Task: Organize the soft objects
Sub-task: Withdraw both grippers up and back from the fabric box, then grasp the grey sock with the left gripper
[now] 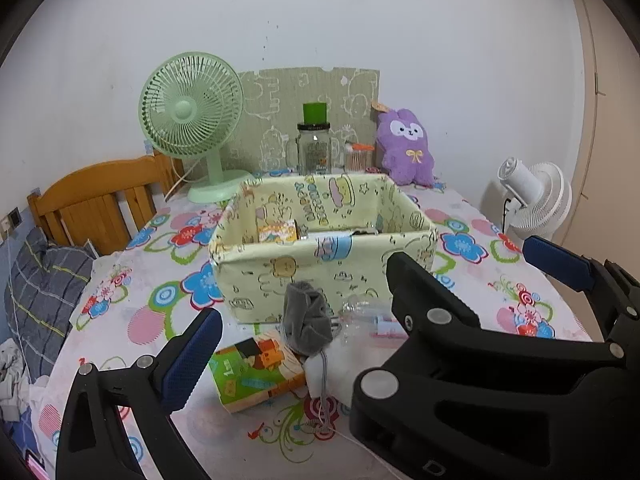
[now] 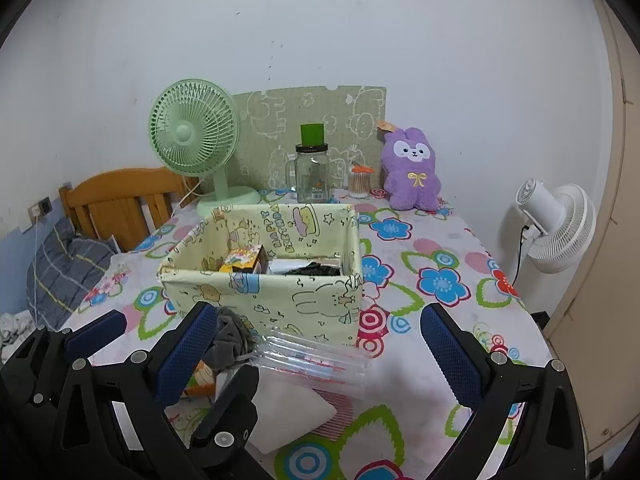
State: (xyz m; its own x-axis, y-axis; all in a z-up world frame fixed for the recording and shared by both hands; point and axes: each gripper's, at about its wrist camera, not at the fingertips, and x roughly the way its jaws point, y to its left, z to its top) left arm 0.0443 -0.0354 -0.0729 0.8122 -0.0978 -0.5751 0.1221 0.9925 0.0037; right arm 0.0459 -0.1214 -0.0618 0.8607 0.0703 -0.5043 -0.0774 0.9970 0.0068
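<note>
table | fabric bin; green fan; purple plush; jar

Plain white wall at the far side, speckled with small dark marks. Beige door or cabinet panel along the right edge. Orange wooden slatted headboard far left, with grey plaid bedding just beside it. White wall socket low on the left. White floor fan standing at right. Flat, even indoor light.

Fans: 2, green far left, white far right
Fabric bins: 1
Plush toys: 1, purple
Glass jars: 1
Grey socks: 1
Small boxes: 1 near left
</note>
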